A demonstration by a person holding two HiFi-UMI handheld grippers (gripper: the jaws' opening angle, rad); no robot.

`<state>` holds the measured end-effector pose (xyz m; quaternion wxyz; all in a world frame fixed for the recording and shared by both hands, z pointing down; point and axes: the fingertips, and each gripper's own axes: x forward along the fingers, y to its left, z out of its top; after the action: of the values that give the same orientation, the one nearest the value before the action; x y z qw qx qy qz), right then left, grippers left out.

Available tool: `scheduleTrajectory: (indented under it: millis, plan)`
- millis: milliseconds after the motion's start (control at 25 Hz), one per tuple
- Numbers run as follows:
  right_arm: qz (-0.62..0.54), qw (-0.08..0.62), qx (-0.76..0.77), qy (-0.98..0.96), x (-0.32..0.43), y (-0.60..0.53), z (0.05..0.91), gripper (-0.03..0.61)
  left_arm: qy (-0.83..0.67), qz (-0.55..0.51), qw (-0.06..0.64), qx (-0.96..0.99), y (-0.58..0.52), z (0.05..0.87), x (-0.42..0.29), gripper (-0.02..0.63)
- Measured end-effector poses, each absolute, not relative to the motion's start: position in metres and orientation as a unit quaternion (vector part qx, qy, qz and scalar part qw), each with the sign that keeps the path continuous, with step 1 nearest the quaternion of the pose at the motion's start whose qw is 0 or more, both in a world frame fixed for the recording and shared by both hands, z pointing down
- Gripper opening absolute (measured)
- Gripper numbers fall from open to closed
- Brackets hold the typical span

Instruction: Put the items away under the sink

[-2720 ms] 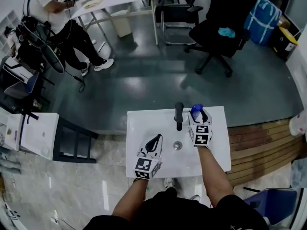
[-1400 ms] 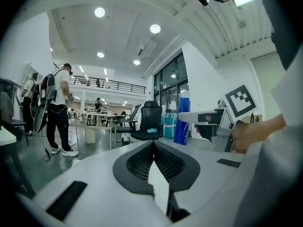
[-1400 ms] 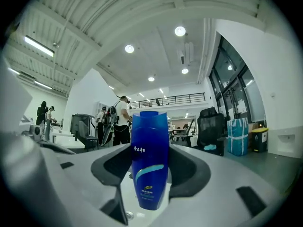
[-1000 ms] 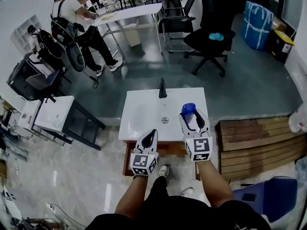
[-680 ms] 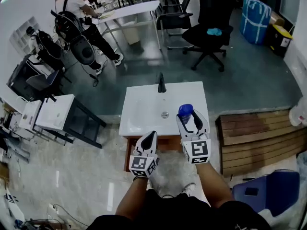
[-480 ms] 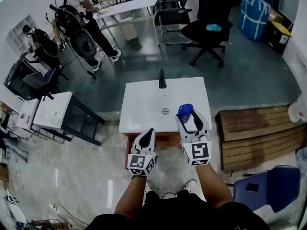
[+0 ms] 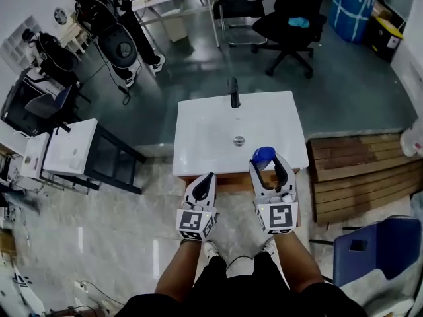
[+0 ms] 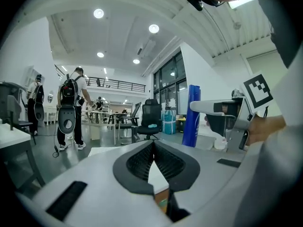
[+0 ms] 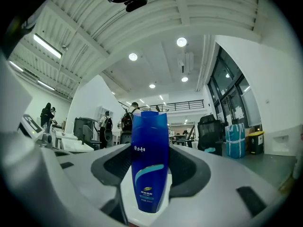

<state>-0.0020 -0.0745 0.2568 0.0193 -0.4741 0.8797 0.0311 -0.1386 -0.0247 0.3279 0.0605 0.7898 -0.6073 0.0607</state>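
Observation:
A white sink [image 7: 211, 134] with a black faucet [image 7: 232, 91] stands ahead of me, a strip of wooden cabinet [image 7: 228, 180] showing under its front edge. My right gripper [image 7: 268, 164] is shut on an upright blue bottle [image 7: 263, 155] just in front of the sink's near right corner. In the right gripper view the blue bottle [image 9: 149, 160] stands between the pads of the right gripper [image 9: 149, 171]. My left gripper [image 7: 207, 179] is shut and holds nothing, level with the sink's front edge. The left gripper view has the left gripper [image 8: 153, 148] with jaws together, and the blue bottle [image 8: 191, 115] to its right.
A wooden platform [image 7: 360, 170] lies right of the sink, with a blue chair [image 7: 370, 256] nearer me. A white side table [image 7: 63, 154] on a dark frame stands to the left. Behind the sink are a black office chair [image 7: 291, 25] and a person with a backpack [image 7: 115, 35].
Both grippers have drawn back from over the sink top to its front edge and a little lower. The right one has kept the blue bottle, and the left has stayed shut.

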Motion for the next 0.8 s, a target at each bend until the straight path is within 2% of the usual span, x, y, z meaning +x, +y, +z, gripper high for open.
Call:
scheduleTrajectory:
  millis: [280,800]
  plan:
    - [0.033,0.017,-0.48,0.876,-0.01,-0.065,0.288,0.249,-0.593,0.041,0.077,0.8,-0.03,0.36,-0.141,0.018]
    - [-0.004,0.03,-0.482,0.875,-0.021,-0.052,0.398,0.249,-0.608,0.03,0.078,0.79,-0.038,0.459,-0.153,0.018]
